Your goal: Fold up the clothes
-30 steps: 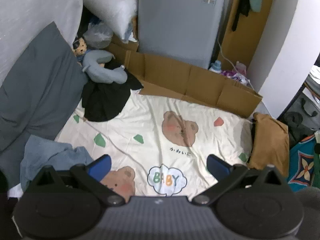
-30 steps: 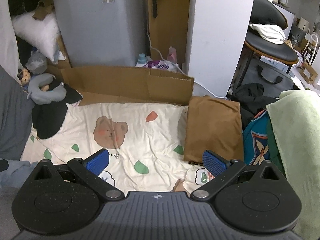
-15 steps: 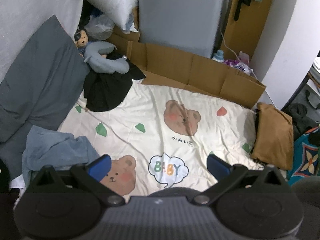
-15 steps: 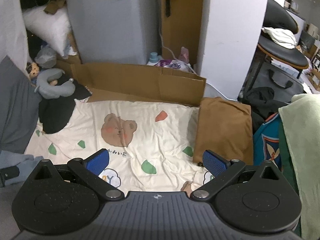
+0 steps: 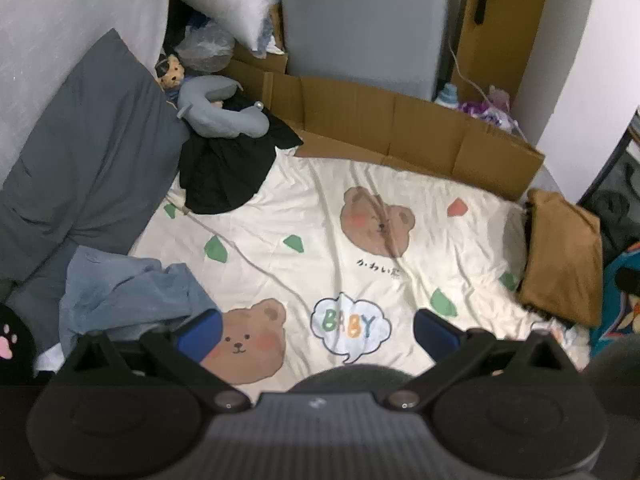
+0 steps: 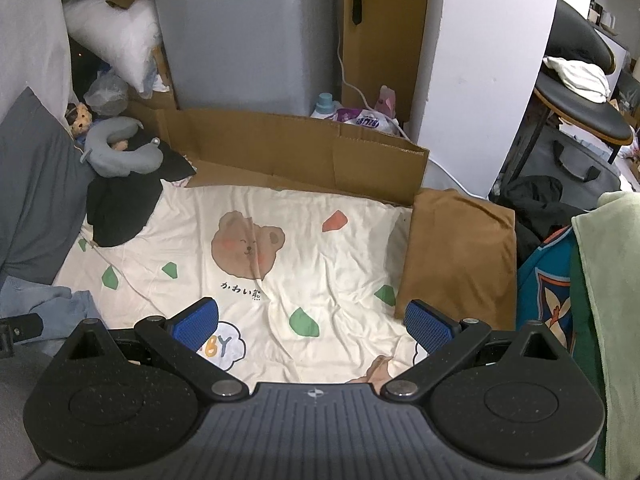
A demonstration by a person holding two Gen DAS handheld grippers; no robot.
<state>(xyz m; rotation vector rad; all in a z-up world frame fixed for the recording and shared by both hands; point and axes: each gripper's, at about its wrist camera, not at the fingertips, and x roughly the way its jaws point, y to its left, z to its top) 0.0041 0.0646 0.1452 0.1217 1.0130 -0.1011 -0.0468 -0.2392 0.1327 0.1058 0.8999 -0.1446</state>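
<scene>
While both hand-held grippers [image 5: 316, 330] [image 6: 312, 320] gape empty, bear sheet [image 5: 320, 232] lies mostly bare.

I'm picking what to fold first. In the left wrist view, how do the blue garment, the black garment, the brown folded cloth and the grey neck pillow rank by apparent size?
1. blue garment, though it lies nearest the camera, which inflates it
2. black garment and brown folded cloth: too alike to rank
3. grey neck pillow

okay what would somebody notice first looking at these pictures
Probably the cream bear-print sheet spread across the middle, with its "BABY" cloud near the open left claw. Then the crumpled blue garment at its left edge and the folded brown garment on the right.
</scene>
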